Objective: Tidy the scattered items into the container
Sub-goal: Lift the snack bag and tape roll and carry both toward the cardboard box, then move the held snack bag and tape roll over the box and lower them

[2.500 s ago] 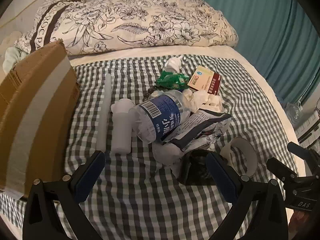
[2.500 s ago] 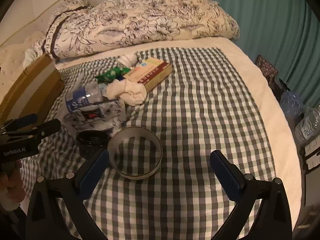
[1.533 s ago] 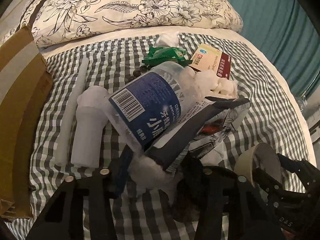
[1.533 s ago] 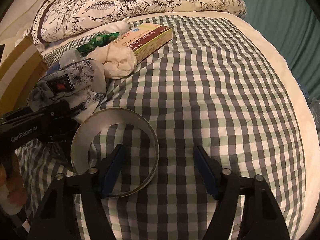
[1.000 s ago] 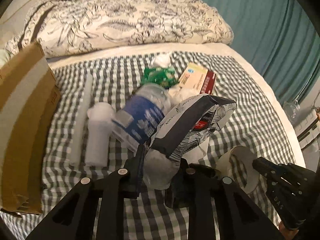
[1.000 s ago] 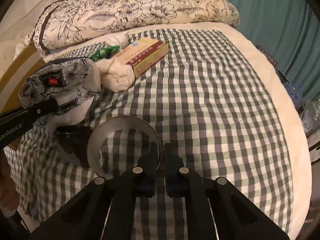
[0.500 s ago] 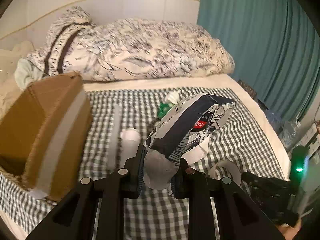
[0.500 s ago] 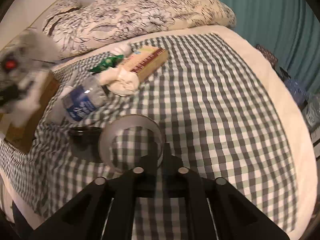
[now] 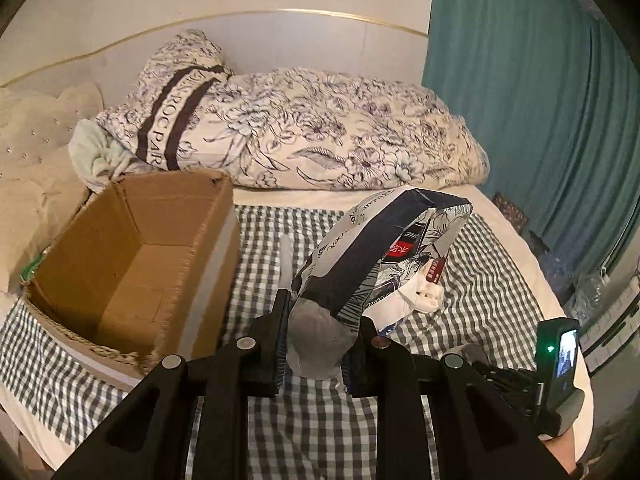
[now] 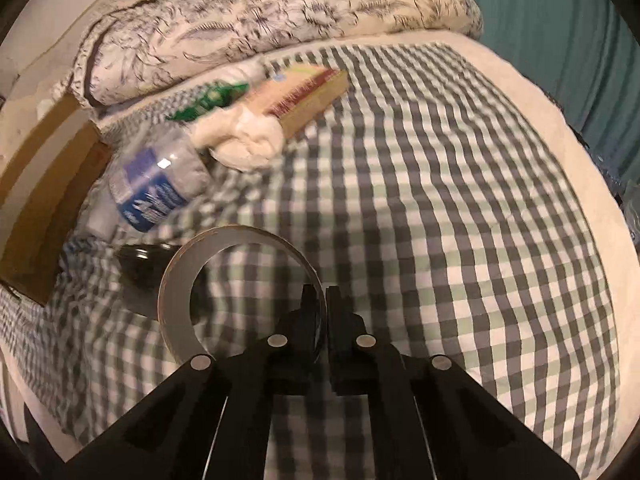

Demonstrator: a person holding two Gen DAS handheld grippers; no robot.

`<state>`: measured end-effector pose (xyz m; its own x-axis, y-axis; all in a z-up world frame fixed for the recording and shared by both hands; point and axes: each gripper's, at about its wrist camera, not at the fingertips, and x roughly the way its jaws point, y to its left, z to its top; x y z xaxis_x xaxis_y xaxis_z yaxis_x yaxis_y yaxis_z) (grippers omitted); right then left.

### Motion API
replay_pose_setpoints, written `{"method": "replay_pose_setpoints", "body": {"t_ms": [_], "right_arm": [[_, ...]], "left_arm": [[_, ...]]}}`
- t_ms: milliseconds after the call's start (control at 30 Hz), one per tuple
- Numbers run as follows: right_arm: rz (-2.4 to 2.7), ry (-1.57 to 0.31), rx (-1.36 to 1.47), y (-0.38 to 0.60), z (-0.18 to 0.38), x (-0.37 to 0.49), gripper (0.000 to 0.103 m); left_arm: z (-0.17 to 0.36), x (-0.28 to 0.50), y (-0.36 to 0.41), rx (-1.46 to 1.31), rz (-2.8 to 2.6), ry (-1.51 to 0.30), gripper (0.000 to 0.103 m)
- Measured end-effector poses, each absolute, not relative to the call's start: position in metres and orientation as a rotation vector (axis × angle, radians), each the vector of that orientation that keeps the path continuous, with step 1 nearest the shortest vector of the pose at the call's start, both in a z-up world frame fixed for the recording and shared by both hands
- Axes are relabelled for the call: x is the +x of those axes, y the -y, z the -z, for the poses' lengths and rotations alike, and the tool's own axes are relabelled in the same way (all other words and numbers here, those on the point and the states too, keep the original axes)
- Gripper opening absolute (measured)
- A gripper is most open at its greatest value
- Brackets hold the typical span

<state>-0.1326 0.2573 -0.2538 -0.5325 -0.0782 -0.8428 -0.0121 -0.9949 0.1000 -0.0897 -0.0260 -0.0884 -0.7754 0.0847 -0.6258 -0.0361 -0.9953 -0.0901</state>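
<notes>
Checked cloth covers a bed, and everything sits on it or hangs over it.

Closest in the left wrist view, the left gripper is clamped on the bottom of a floppy flower-print bag. The bag stands up from the claw, lifted off the cloth. Just left of the bag is a brown cardboard box. The box is open on top, and the part of its inside that shows is bare. A thin white stick lies on the cloth between the box and the bag. At the right edge, low down, a black tool with a small green light pokes into view.

Closest in the right wrist view, the right gripper is pinched shut on the near rim of a tape ring. The ring lies to the right of the box, well apart from it. A dark round thing touches the ring on the box side. Farther back lies a clear bottle with a blue label, near the box. Behind the bottle come a crumpled white cloth, a green wrapper and a flat carton.

Farthest back, past the box, a big flowered pillow lies across the bed. A teal curtain hangs to the right of the pillow.
</notes>
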Motion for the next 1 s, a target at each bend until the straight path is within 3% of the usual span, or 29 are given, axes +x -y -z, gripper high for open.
{"method": "replay_pose_setpoints", "body": {"t_ms": [1000], "right_arm": [[2.966,0.090,0.692,-0.203,0.006,0.012,0.004]], "left_arm": [[-0.011,0.008,0.061,-0.665,-3.030,0.129,0.022]]}}
